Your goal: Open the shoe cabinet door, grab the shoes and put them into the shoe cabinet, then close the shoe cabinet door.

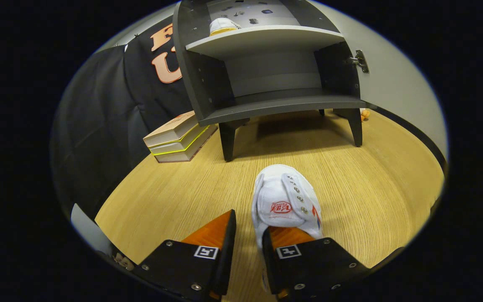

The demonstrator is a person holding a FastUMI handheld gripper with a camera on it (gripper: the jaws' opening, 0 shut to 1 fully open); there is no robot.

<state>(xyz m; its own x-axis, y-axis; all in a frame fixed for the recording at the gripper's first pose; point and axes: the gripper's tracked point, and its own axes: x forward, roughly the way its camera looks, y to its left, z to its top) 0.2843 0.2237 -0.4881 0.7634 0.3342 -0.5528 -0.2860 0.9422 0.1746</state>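
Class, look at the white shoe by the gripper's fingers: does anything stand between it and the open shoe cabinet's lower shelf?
Nothing visible does. The white shoe lies at the open gripper, by its right finger, on bare wooden floor running to the cabinet. The door is swung aside, the lower shelf bare. The books lie off to the left.

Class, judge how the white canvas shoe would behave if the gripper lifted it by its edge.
The white canvas shoe looks soft, so its upper would probably fold under the gripper, whose open fingers straddle its side wall. It seems light and unlikely to roll.
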